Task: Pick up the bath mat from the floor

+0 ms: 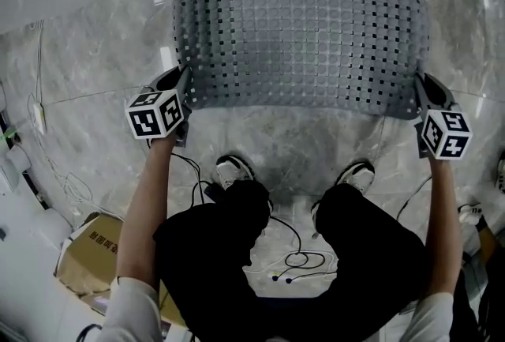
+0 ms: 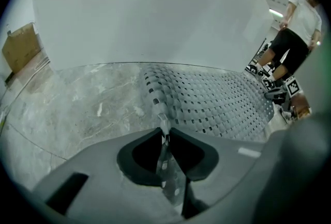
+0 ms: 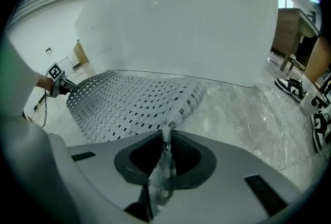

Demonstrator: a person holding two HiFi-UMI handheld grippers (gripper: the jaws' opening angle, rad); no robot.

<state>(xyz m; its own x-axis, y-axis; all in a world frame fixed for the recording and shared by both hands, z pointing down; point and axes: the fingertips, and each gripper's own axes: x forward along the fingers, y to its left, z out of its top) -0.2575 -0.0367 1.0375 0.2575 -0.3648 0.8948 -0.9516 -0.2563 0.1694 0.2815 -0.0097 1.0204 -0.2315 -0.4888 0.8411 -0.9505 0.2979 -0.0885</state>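
Observation:
The grey perforated bath mat [image 1: 300, 36] stretches across the marble floor between my two grippers, its near edge lifted. My left gripper [image 1: 183, 95] pinches the mat's near left corner, and the mat [image 2: 217, 101] runs away from its shut jaws in the left gripper view. At the near right corner, my right gripper [image 1: 418, 95] is shut on the mat [image 3: 134, 99] too. A folded strip of mat sits between each pair of jaws.
The person's legs and two shoes [image 1: 233, 170] stand just behind the mat. Cables [image 1: 296, 260] lie on the floor by the feet. A cardboard box [image 1: 87, 249] sits at lower left. A white wall rises beyond the mat. Another person [image 2: 297, 26] stands at far right.

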